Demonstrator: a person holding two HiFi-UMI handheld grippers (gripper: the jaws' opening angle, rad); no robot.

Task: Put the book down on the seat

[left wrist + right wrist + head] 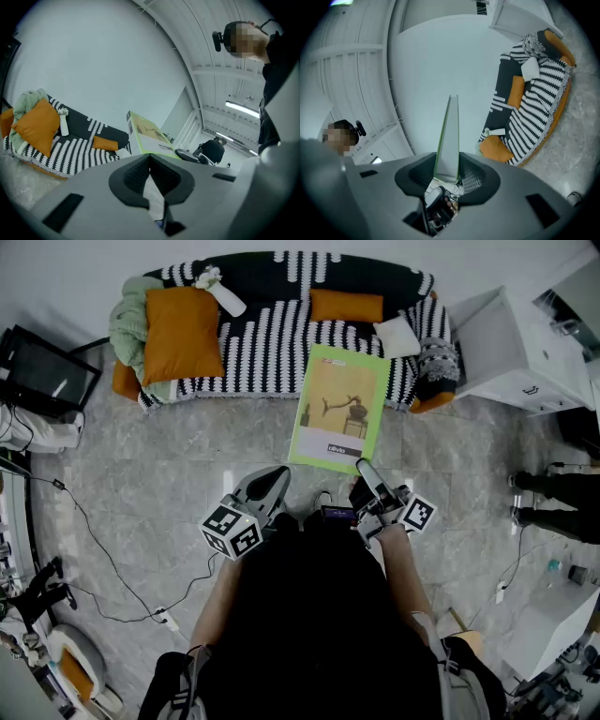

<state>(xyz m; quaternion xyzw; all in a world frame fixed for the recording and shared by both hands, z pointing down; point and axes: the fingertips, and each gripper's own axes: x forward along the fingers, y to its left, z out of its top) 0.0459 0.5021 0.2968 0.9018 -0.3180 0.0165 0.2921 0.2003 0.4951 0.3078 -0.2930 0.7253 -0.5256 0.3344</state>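
A thin book (340,409) with a green border and tan cover hangs over the floor just in front of the striped sofa's (272,343) seat. My right gripper (367,474) is shut on the book's near edge. In the right gripper view the book (449,136) stands edge-on between the jaws of that gripper (447,176), with the sofa (534,108) off to the right. My left gripper (267,488) is beside the right one, below the book's left corner, jaws together and nothing in them. The left gripper view (150,161) shows the book (145,133) and the sofa (79,150) beyond.
On the sofa lie two orange cushions (180,332) (346,306), a green blanket (127,329), a white vase (223,296) and a white pillow (397,336). A white cabinet (511,352) stands to the right, a person's feet (553,498) beyond it. Cables (103,549) run over the floor at left.
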